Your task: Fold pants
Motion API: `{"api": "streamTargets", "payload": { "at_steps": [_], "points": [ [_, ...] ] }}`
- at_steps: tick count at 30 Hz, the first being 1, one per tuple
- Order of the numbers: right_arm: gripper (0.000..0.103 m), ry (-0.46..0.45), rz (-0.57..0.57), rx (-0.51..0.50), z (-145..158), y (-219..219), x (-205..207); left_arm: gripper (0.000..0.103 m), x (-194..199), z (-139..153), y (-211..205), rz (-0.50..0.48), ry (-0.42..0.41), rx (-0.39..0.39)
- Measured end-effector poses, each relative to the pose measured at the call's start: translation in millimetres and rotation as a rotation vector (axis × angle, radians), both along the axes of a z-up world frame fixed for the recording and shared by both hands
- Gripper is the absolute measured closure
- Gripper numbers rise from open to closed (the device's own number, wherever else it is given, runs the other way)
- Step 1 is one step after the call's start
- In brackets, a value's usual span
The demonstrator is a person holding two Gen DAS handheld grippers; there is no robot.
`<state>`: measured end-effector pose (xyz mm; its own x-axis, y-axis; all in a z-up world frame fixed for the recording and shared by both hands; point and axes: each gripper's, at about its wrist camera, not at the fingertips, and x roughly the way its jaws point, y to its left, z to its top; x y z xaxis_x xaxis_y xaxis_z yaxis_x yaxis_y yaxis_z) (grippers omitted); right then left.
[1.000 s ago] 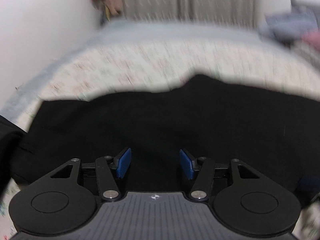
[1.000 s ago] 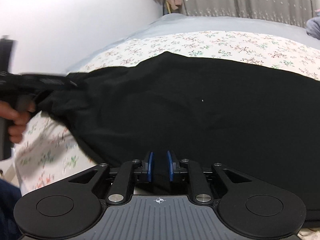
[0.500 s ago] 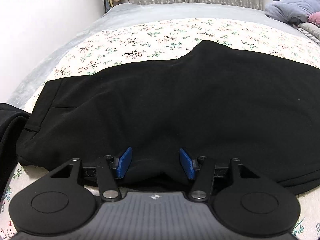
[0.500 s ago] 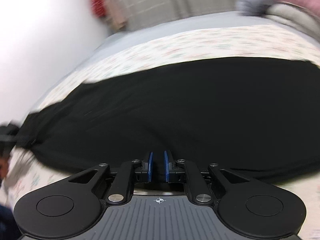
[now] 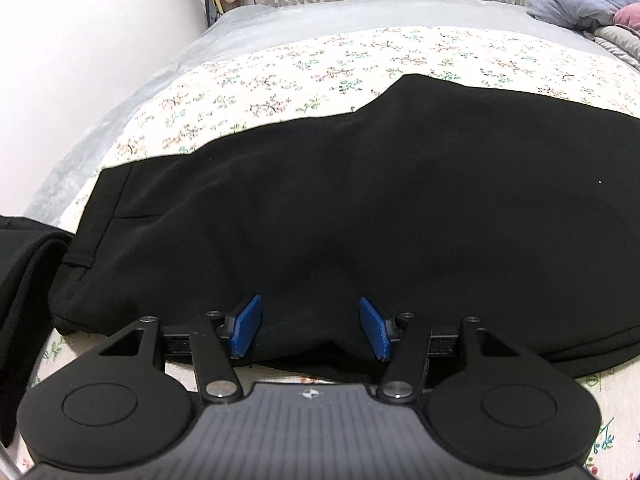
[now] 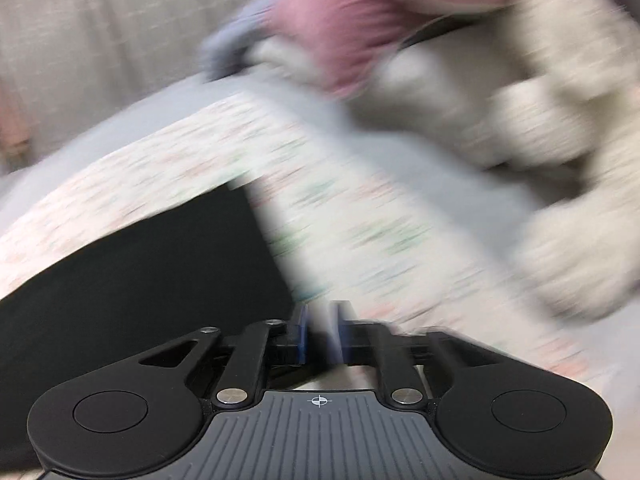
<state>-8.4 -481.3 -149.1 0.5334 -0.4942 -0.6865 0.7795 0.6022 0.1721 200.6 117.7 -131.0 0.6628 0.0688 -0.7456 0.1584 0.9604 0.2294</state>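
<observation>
My right claw (image 6: 320, 334) has swung hard across the bed: a second ago it looked over the middle of the pants with my other hand in view at the left, now its view is smeared with motion and shows the end of the pants (image 6: 132, 276), the floral sheet (image 6: 340, 240) beyond it and a pile of laundry (image 6: 500, 100) at the right. Its jaws, nearly pressed together half a second ago, are opening; the gap is small and I see nothing between the pads, only sheet behind them. My left claw (image 5: 308, 330) has hardly shifted: jaws spread wide, pads hovering over the near edge of the pants (image 5: 360, 208), pinching nothing; cloth lies under the gap but I can't tell whether the pads touch it. The left view has sharpened since a second ago, so that hand has settled. The pants lie flat across the sheet (image 5: 320, 64), waistband end at the left, beside another dark garment (image 5: 24, 280) at the frame edge, grey blanket (image 5: 280, 12) behind. My read: the lay-flat is done, and the right claw is heading to the leg end to grab it for the lengthwise fold. Risk: grabbing one layer only.
</observation>
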Motion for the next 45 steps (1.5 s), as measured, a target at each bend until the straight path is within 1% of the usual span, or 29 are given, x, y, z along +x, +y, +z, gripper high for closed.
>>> {"api": "streamTargets", "payload": {
  "at_steps": [1, 2, 4, 5, 7, 8, 10, 11, 12, 14, 16, 17, 18, 20, 23, 26, 27, 28, 29, 30, 33, 35, 36, 38, 41, 42, 43, 44, 45],
  "points": [
    [0.077, -0.021, 0.004, 0.023, 3, -8, -7, 0.039, -2, 3, -3, -0.009, -0.012, 0.006],
    [0.077, -0.057, 0.029, 0.079, 4, -15, -14, 0.039, -4, 5, -5, -0.021, -0.026, 0.008],
    [0.064, -0.1, 0.087, 0.179, 0, -25, -17, 0.039, -6, 12, -10, -0.04, -0.059, -0.008],
    [0.053, -0.099, 0.11, 0.21, -3, -29, -15, 0.039, -7, 16, -13, -0.046, -0.074, -0.022],
    [0.051, -0.122, 0.125, 0.287, -11, -31, -15, 0.037, -6, 23, -14, -0.056, -0.1, -0.067],
    [0.051, -0.153, 0.118, 0.36, -17, -35, -16, 0.036, -5, 27, -17, -0.064, -0.109, -0.09],
    [0.051, -0.253, 0.089, 0.535, -28, -37, -24, 0.036, -6, 30, -24, -0.086, -0.113, -0.129],
    [0.051, -0.28, 0.079, 0.578, -30, -34, -30, 0.036, -6, 30, -31, -0.107, -0.107, -0.147],
    [0.051, -0.288, 0.073, 0.592, -30, -30, -33, 0.036, -6, 29, -37, -0.127, -0.101, -0.161],
    [0.051, -0.284, 0.062, 0.587, -30, -27, -34, 0.036, -6, 25, -53, -0.175, -0.085, -0.172],
    [0.051, -0.317, 0.03, 0.603, -32, -29, -38, 0.036, -8, 20, -70, -0.214, -0.071, -0.161],
    [0.053, -0.325, 0.02, 0.604, -34, -29, -38, 0.036, -12, 15, -78, -0.234, -0.068, -0.151],
    [0.059, -0.322, 0.012, 0.598, -35, -30, -37, 0.036, -15, 13, -87, -0.257, -0.069, -0.139],
    [0.061, -0.314, -0.001, 0.57, -34, -31, -32, 0.035, -20, 10, -100, -0.298, -0.078, -0.12],
    [0.061, -0.279, -0.006, 0.564, -38, -29, -20, 0.034, -25, 1, -115, -0.343, -0.068, -0.12],
    [0.058, -0.24, -0.003, 0.487, -35, -18, -7, 0.033, -29, -6, -131, -0.372, -0.034, -0.137],
    [0.071, -0.236, -0.007, 0.467, -34, -16, -5, 0.033, -30, -9, -135, -0.375, -0.013, -0.157],
    [0.087, -0.231, -0.015, 0.441, -34, -14, -4, 0.033, -31, -12, -138, -0.373, -0.001, -0.182],
    [0.092, -0.235, -0.014, 0.438, -35, -14, -2, 0.033, -34, -12, -142, -0.376, 0.006, -0.202],
    [0.093, -0.23, -0.015, 0.422, -34, -13, -2, 0.033, -37, -12, -146, -0.39, 0.013, -0.215],
    [0.095, -0.219, 0.022, 0.325, -20, -4, -5, 0.033, -46, -8, -152, -0.436, 0.035, -0.258],
    [0.098, -0.234, 0.018, 0.312, -16, -6, -14, 0.033, -53, -8, -156, -0.466, 0.037, -0.257],
    [0.099, -0.226, 0.003, 0.313, -17, -8, -17, 0.033, -56, -10, -159, -0.482, 0.034, -0.247],
    [0.1, -0.203, -0.018, 0.314, -22, -13, -21, 0.031, -59, -11, -161, -0.499, 0.029, -0.238],
    [0.099, -0.194, 0.024, 0.293, -22, -8, -20, 0.03, -56, -10, -159, -0.498, 0.028, -0.237],
    [0.097, -0.196, 0.04, 0.31, -24, -8, -20, 0.03, -55, -9, -158, -0.494, 0.031, -0.241],
    [0.094, -0.213, 0.04, 0.353, -28, -11, -22, 0.03, -54, -9, -156, -0.493, 0.033, -0.242],
    [0.09, -0.239, 0.024, 0.396, -31, -16, -26, 0.03, -51, -8, -155, -0.49, 0.031, -0.236],
    [0.082, -0.279, -0.004, 0.449, -34, -22, -32, 0.03, -51, -7, -156, -0.483, 0.024, -0.224]
  ]
}}
